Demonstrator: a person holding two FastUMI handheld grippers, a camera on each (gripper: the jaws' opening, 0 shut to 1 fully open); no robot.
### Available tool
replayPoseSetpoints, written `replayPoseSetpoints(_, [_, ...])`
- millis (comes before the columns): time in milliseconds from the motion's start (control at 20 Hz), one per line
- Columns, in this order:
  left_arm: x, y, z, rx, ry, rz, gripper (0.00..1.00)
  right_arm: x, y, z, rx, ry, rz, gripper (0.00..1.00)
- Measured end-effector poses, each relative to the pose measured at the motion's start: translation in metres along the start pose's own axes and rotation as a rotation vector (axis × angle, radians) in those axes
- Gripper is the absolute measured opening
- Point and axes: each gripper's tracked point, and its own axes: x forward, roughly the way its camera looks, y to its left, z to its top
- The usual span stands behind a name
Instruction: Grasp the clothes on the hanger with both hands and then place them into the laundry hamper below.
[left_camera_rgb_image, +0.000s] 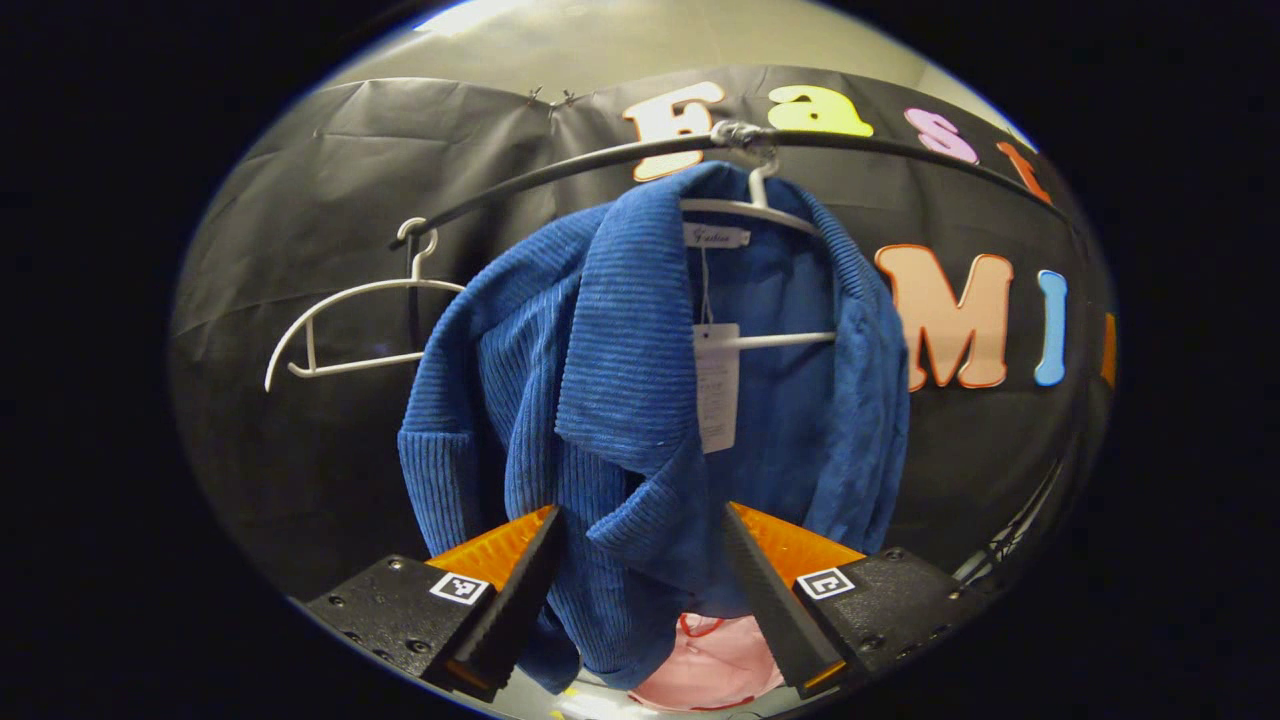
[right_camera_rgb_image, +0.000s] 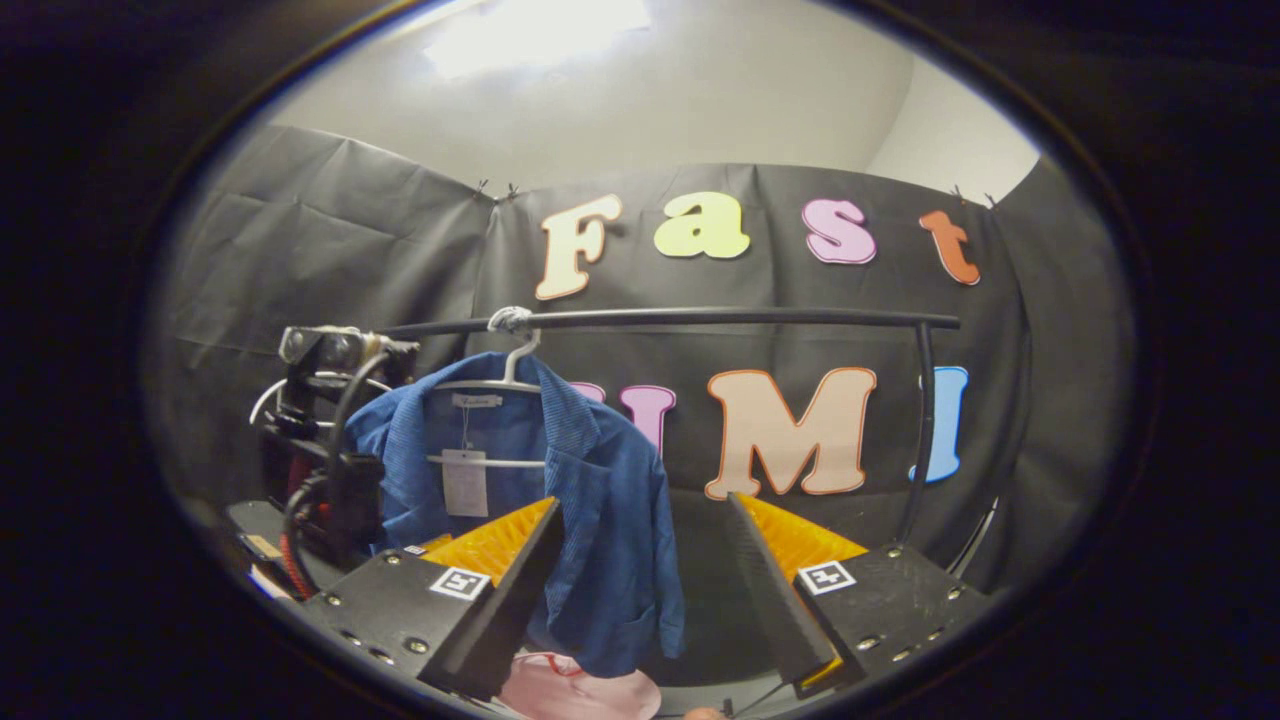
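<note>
Both grippers, left (left_camera_rgb_image: 640, 520) and right (right_camera_rgb_image: 640, 510), gape wide; close each on a jacket (left_camera_rgb_image: 640, 400) front, lift off the hanger (left_camera_rgb_image: 760, 205).

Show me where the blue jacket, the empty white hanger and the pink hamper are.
blue jacket (left_camera_rgb_image: 620, 400), left gripper view, on its ribbed front lapel.
empty white hanger (left_camera_rgb_image: 345, 330), left gripper view, on its curved shoulder bar.
pink hamper (left_camera_rgb_image: 715, 665), left gripper view, on its part showing below the jacket.
</note>
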Motion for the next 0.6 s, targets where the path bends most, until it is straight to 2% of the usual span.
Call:
replayPoseSetpoints(50, [0.007,0.003,0.002,0.002,-0.01,0.023,0.98,0.001,-0.002,0.0,0.002,-0.001,-0.003,0.96])
replayPoseSetpoints(100, [0.014,0.005,0.005,0.002,-0.022,0.044,0.95,0.001,-0.002,0.0,0.003,-0.001,-0.004,0.99])
replayPoseSetpoints(150, [0.022,0.008,0.007,0.001,-0.03,0.062,0.95,0.003,-0.002,-0.002,0.005,0.002,-0.002,0.96])
replayPoseSetpoints(200, [0.028,0.009,0.008,0.0,-0.035,0.065,0.98,0.003,-0.001,-0.004,0.005,0.006,0.0,0.96])
replayPoseSetpoints(350, [0.038,0.004,0.01,-0.02,-0.047,0.028,0.88,0.006,0.001,-0.008,0.0,0.014,0.007,0.96])
replayPoseSetpoints(600, [0.035,0.008,0.009,-0.027,-0.038,-0.012,0.25,0.014,0.012,-0.017,0.003,0.025,0.032,0.96])
